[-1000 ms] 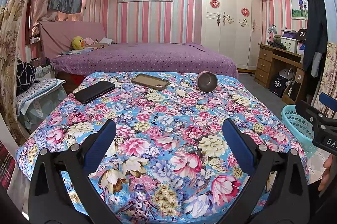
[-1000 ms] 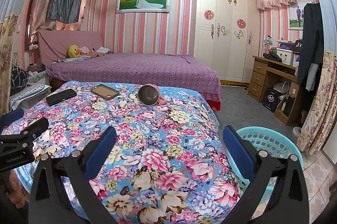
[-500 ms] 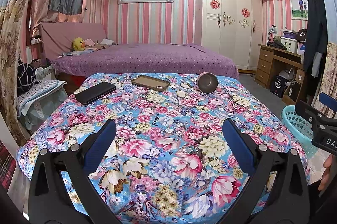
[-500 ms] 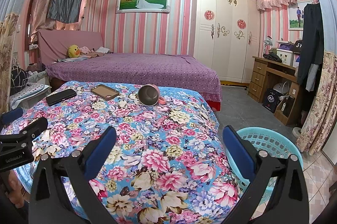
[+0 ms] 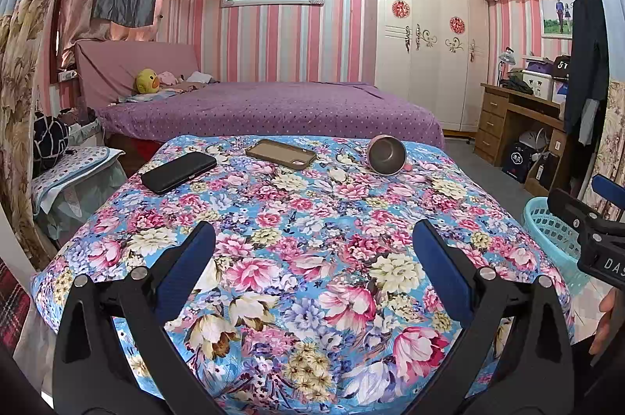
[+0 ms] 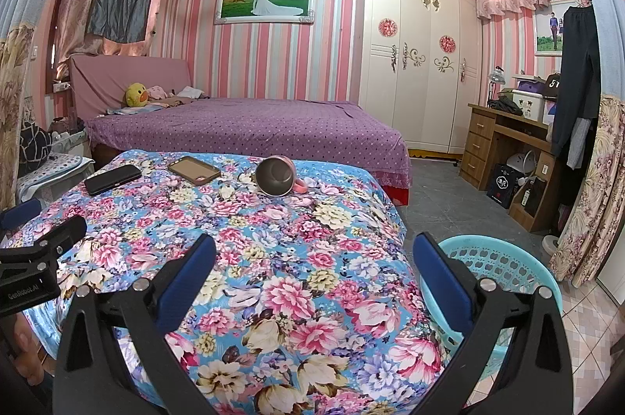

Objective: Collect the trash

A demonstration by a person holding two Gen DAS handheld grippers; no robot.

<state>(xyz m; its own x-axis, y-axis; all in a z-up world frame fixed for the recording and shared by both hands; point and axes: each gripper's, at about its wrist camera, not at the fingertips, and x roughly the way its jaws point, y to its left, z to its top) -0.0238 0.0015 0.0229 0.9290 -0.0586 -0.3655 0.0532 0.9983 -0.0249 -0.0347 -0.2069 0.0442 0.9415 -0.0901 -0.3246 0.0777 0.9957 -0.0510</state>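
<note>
A table with a floral cloth (image 5: pixel 304 219) fills both views. At its far end lie a black phone (image 5: pixel 177 172), a brown phone case (image 5: pixel 280 154) and a tipped pink cup (image 5: pixel 386 160); they also show in the right wrist view as the phone (image 6: pixel 112 179), the case (image 6: pixel 194 170) and the cup (image 6: pixel 275 176). Small pale scraps (image 5: pixel 336 174) lie near the cup. A turquoise basket (image 6: pixel 504 270) stands on the floor right of the table. My left gripper (image 5: pixel 312 258) and right gripper (image 6: pixel 312 258) are open and empty over the near edge.
A purple bed (image 5: pixel 265 110) lies behind the table. A wardrobe (image 5: pixel 429 43) and a wooden desk (image 5: pixel 519 118) stand at the right. A small padded stand (image 5: pixel 66 169) is left of the table. The basket also shows in the left wrist view (image 5: pixel 554 231).
The left wrist view has tilted up slightly. Both grippers stay open and empty; nothing on the table has moved.
</note>
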